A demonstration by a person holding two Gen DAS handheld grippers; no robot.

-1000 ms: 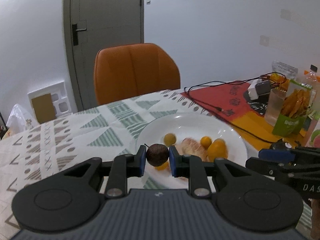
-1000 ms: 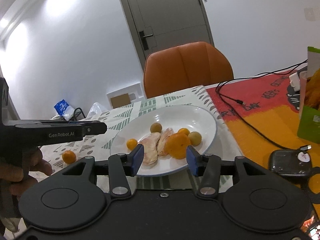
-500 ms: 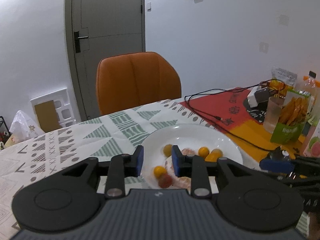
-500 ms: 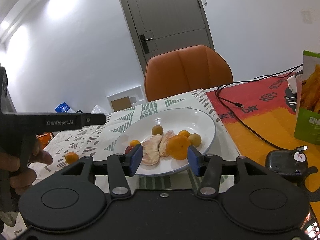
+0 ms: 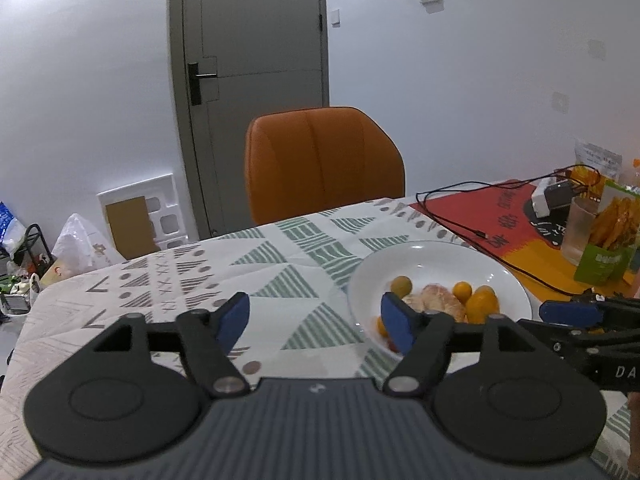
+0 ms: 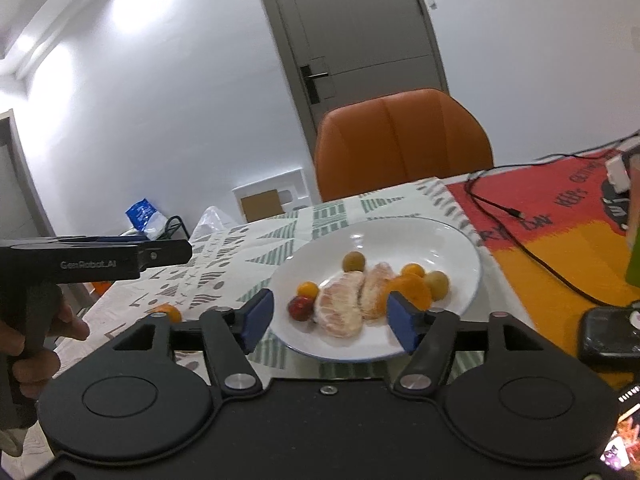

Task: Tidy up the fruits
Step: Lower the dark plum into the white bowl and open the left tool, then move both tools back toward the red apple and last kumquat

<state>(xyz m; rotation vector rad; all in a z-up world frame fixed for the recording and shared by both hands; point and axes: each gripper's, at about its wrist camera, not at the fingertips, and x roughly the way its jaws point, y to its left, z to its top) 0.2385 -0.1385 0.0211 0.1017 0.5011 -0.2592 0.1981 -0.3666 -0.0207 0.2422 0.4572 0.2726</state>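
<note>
Fingers of a hand (image 6: 36,344) are seen at the far left of the right wrist view, wrapped around the handle of the left gripper (image 5: 314,322), whose jaws are spread wide apart with nothing held between them. Below that tool, a small orange fruit (image 6: 170,313) is left lying on the patterned tablecloth (image 5: 288,276), apart from the white plate (image 6: 452,248) and to its left. Further right, the plate is set on the cloth with the gathered fruit on it: a dark red fruit (image 6: 300,307) is placed at the left end, touching or just beside a small orange fruit (image 6: 308,289) behind it. Two peeled citrus segments (image 6: 346,308) are laid side by side in the middle, and an olive-green round fruit (image 6: 354,261) is seen behind them. To their right a mandarin (image 6: 412,290), another small orange fruit (image 6: 413,270) and a second green round fruit (image 6: 437,283) are clustered together. The right gripper (image 6: 330,322) is held low in front of the plate's near rim, its blue pads parted and empty. Behind the table an orange chair (image 5: 320,160) is pushed in before a grey door (image 5: 256,80). At the far right, a black cable (image 5: 472,232) is trailed across a red and orange mat (image 6: 560,220).
</note>
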